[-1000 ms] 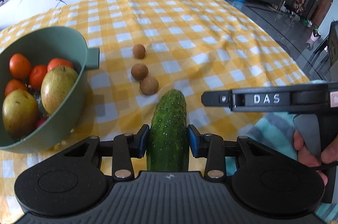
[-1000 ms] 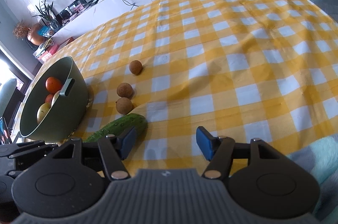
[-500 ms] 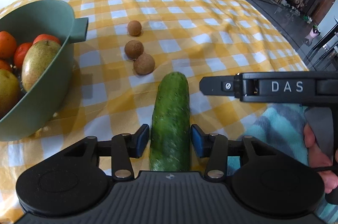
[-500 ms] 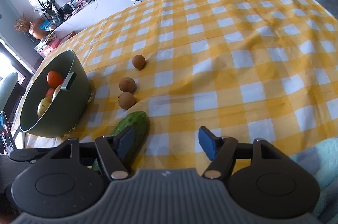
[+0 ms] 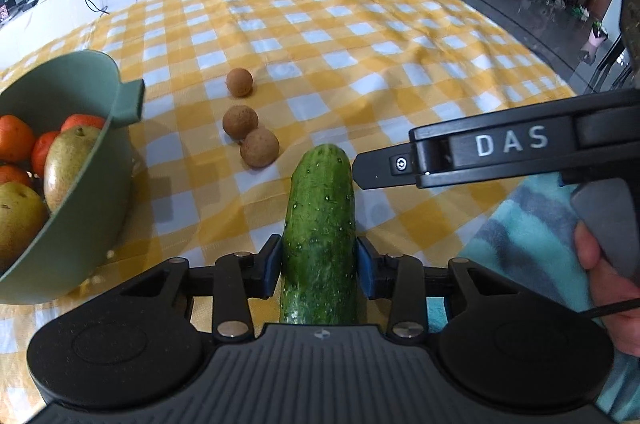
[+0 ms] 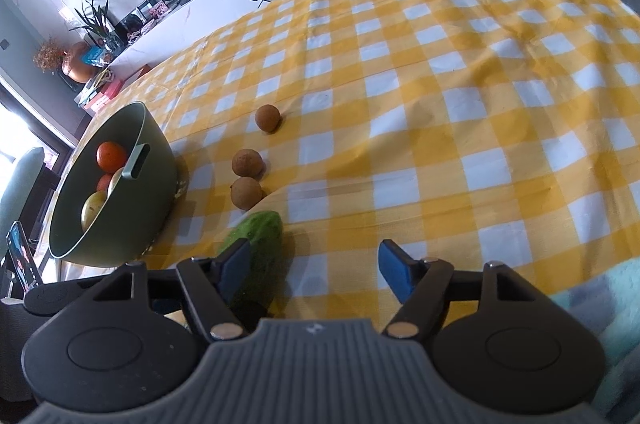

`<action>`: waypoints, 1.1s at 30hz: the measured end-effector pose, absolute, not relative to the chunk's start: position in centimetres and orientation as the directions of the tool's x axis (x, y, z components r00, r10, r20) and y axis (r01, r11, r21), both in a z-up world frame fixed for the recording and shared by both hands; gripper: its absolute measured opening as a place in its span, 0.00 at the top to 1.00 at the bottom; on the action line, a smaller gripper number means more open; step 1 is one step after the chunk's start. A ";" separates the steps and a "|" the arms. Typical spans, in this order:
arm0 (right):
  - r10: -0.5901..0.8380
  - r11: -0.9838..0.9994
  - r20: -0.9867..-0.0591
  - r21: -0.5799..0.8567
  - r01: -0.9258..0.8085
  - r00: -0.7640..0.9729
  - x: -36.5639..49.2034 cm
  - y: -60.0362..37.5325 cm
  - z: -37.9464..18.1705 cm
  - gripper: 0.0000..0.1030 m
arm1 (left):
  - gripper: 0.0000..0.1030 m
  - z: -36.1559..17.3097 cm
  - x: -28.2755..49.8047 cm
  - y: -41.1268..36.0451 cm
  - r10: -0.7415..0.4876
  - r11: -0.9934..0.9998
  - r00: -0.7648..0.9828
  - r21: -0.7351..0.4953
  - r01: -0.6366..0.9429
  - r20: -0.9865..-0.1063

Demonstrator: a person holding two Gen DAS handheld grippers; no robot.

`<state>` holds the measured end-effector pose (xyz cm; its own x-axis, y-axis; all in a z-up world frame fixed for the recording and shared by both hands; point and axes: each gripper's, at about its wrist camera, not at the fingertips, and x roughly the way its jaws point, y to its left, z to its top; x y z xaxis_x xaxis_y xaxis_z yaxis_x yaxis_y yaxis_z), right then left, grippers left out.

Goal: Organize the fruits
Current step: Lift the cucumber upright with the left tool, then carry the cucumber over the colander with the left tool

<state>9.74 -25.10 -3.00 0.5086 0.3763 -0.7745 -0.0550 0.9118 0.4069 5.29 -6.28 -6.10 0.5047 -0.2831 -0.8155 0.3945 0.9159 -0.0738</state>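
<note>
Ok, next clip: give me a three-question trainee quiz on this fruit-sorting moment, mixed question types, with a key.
1. True or false: the left gripper has its jaws closed on the cucumber.
2. How many small brown fruits lie loose on the checked tablecloth?
3. Multiple choice: the green bowl holds
A. only brown fruits
B. oranges and pears
C. nothing

Key
1. True: both blue pads press its sides.
2. Three, in a loose line between the bowl and the cucumber tip.
3. B. Meanwhile the right gripper is open and holds nothing.
</note>
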 end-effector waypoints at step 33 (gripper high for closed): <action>0.414 0.903 -0.729 0.253 -0.348 0.545 14.3 -18.4 -1.7 0.61 | 0.59 5.0 6.2 8.6 -0.185 0.957 0.782 -0.291 0.004 -0.596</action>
